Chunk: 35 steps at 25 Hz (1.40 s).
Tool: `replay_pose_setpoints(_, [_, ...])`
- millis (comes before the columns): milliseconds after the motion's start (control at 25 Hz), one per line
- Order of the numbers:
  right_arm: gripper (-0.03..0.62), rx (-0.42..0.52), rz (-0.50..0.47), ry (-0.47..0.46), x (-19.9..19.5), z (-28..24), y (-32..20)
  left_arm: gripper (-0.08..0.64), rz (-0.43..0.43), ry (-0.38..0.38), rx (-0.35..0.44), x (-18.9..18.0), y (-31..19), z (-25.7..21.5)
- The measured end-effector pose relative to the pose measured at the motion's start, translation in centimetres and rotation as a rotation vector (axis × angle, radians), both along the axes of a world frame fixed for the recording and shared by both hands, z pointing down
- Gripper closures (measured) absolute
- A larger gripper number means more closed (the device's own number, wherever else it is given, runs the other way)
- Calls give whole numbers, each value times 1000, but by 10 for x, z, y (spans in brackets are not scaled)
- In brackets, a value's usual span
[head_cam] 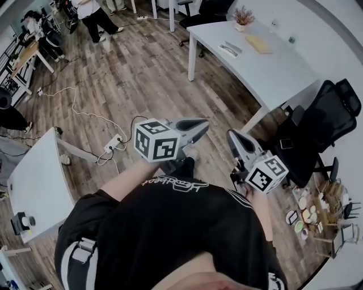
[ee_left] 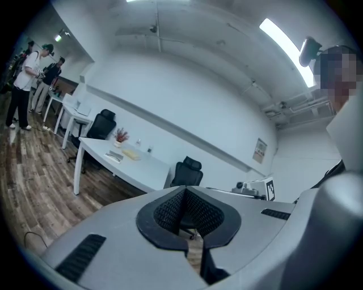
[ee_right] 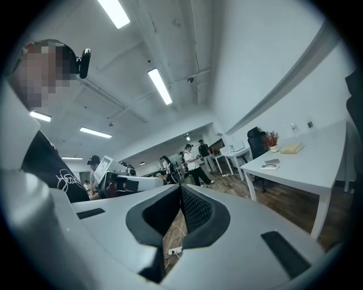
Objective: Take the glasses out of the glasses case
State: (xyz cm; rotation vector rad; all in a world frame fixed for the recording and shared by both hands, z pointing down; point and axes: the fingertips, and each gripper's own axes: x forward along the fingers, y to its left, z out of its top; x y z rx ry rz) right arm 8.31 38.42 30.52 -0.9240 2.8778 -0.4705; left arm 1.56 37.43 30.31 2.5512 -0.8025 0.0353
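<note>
Closest to the head camera is the wearer's black shirt (head_cam: 170, 226), filling the lower frame, well short of the long white desk (head_cam: 278, 68) that I take as my landmark. Just past the shirt, both tools hang in the air on the near side of that desk, over the wooden floor (head_cam: 142, 73).

My left gripper (head_cam: 199, 126) lies level with its tips aimed toward the desk, its marker cube (head_cam: 157, 141) on the end away from the desk. Its own view shows the ribbed black pads (ee_left: 212, 218) clenched tip to tip with nothing in them. My right gripper (head_cam: 234, 137) sits nearer the desk's near end and points up the frame; its pads (ee_right: 195, 209) are also pressed together at the tips and hold nothing, with floor showing through the slit behind them.

I cannot pick out the glasses case in any of my three views.

A black office chair (head_cam: 317, 130) stands just beside the desk's near end. Well to the left of the desk, a white power strip (head_cam: 112, 143) lies on the floor with its cable trailing away, near a smaller white table (head_cam: 34, 175).

On the desk top, toward its far end, sit a tan flat item (head_cam: 258, 44) and a small potted plant (head_cam: 244, 17). Beyond the desk's far end and off to its left, several people (head_cam: 91, 17) stand on the floor.
</note>
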Motion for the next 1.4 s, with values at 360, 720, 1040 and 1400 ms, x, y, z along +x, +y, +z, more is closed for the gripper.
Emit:
replay_pose_setpoints(360, [583, -18, 30, -10, 1, 9, -61, 554, 28, 1, -1, 0, -58, 10])
replay_pose_setpoints(720, [583, -68, 43, -15, -21, 21, -183, 554, 23, 7, -48, -27, -176, 26])
replay_pose_setpoints(1040, [583, -142, 97, -24, -47, 23, -327, 554, 39, 6, -94, -60, -321, 28])
replay_pose_setpoints(1400, [583, -131, 168, 56, -67, 15, -441, 554, 77, 33, -102, -85, -445, 34])
